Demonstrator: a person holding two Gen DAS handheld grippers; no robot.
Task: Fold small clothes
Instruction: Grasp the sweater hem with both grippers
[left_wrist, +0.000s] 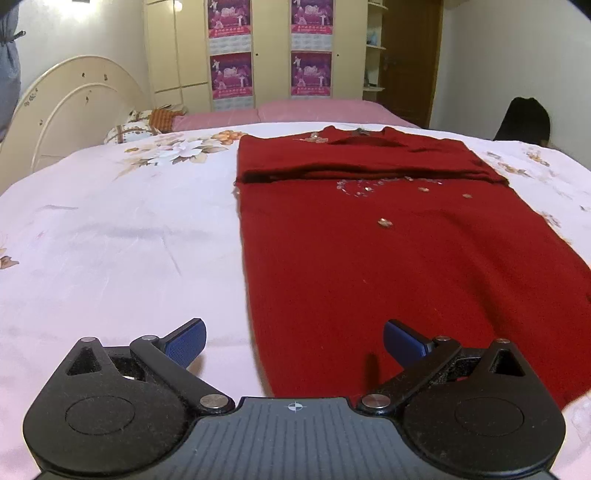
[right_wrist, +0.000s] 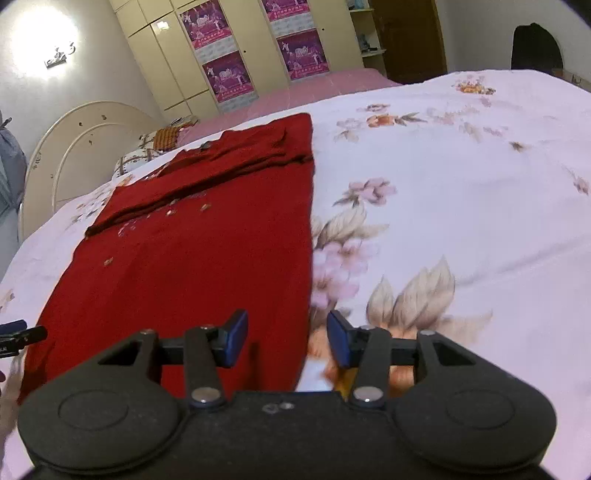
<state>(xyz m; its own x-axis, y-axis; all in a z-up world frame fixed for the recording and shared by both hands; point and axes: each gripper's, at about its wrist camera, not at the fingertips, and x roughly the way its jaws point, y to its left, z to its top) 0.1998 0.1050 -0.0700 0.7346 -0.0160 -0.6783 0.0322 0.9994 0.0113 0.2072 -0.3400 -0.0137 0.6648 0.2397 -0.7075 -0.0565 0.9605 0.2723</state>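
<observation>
- A dark red sweater (left_wrist: 369, 266) lies flat on a bed with a white flowered sheet (left_wrist: 122, 240).
- The top part of the sweater is folded down, so a thick band of red cloth runs across it near the neck.
- Small shiny beads (left_wrist: 384, 222) dot the front of the sweater below that band.
- The left gripper (left_wrist: 294, 341) hangs over the near bottom edge of the sweater. Its two blue pads (left_wrist: 186, 341) stand wide apart, with nothing between them.
- The right gripper (right_wrist: 288, 338) hangs over the sweater's right bottom corner. Its blue pads (right_wrist: 236, 338) are partly apart and hold nothing. One pad is over the red cloth and the other is over the sheet.
- In the right wrist view, the tip of the left gripper shows at the far left edge.
- Behind the bed is a cream wardrobe (left_wrist: 273, 51) with purple posters (left_wrist: 231, 75) on its doors.
- A cream round headboard (left_wrist: 74, 103) stands to the left, with a patterned pillow (left_wrist: 133, 129) beside it.
- A brown door (left_wrist: 410, 59) is on the right.
</observation>
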